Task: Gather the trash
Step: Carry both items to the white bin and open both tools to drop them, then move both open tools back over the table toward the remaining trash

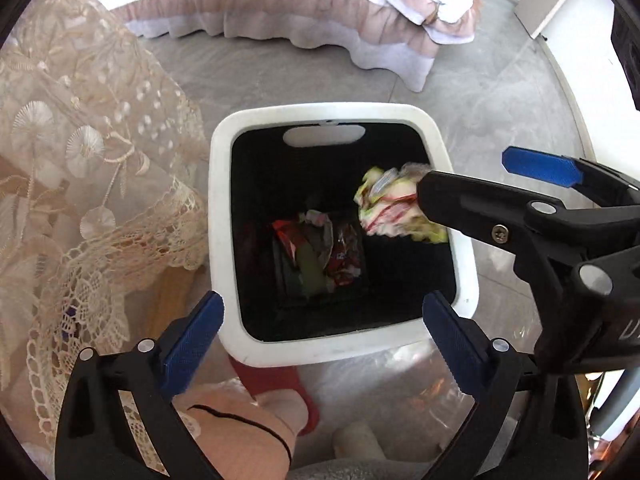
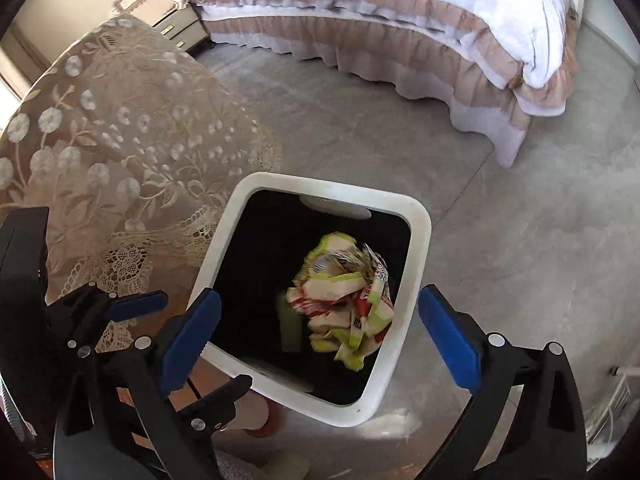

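A white-rimmed bin [image 1: 222, 216] with a black inside stands on the floor below both grippers. Red and green wrappers [image 1: 320, 252] lie at its bottom. A crumpled green, white and red wrapper [image 2: 344, 300] hangs over the bin's mouth [image 2: 418, 220], loose between the wide-apart blue pads of my right gripper [image 2: 320, 332], touching neither. In the left wrist view that wrapper [image 1: 388, 204] sits just beyond the right gripper [image 1: 466, 174], partly hidden by its black finger. My left gripper [image 1: 322, 332] is open over the bin's near rim with nothing between its fingers [image 2: 136, 304].
A lace-covered table [image 1: 80, 160] stands right against the bin's left side. A person's foot in a red slipper [image 1: 276, 384] is at the near rim, beside clear plastic [image 1: 400, 392]. A bed with a ruffled skirt [image 2: 400, 32] lies beyond grey floor [image 2: 520, 240].
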`<state>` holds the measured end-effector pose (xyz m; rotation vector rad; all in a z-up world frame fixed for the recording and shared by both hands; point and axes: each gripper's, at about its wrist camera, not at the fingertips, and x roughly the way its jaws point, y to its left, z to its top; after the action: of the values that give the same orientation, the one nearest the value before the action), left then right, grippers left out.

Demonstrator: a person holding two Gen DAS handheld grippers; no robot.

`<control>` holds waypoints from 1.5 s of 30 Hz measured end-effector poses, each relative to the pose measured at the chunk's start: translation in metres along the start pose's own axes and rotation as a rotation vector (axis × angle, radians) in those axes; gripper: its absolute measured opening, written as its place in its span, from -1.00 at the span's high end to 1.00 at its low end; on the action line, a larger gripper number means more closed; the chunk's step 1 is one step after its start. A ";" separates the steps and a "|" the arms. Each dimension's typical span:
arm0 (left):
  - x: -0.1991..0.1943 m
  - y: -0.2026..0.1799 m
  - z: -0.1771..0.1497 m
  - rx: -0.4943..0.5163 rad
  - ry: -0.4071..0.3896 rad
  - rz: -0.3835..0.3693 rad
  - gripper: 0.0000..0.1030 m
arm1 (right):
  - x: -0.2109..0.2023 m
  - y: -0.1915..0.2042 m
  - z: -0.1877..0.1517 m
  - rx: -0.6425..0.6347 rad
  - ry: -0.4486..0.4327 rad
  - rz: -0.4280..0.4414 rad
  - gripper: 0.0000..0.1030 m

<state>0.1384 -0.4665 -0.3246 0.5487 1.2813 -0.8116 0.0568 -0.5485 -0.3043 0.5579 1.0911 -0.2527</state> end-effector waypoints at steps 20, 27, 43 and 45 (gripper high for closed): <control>-0.048 -0.001 -0.015 0.003 -0.104 0.028 -0.90 | -0.023 0.000 -0.006 0.040 -0.026 0.042 -0.91; -0.100 -0.012 -0.029 0.020 -0.231 0.098 -0.90 | -0.064 0.012 -0.013 0.025 -0.102 0.064 -0.91; -0.219 0.032 -0.092 -0.168 -0.509 0.305 -0.90 | -0.152 0.108 -0.025 -0.194 -0.318 0.134 -0.91; -0.231 0.044 -0.102 -0.201 -0.533 0.326 -0.90 | -0.159 0.125 -0.025 -0.226 -0.338 0.159 -0.91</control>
<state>0.0915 -0.3111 -0.1264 0.3348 0.7447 -0.5004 0.0234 -0.4425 -0.1339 0.3798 0.7315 -0.0779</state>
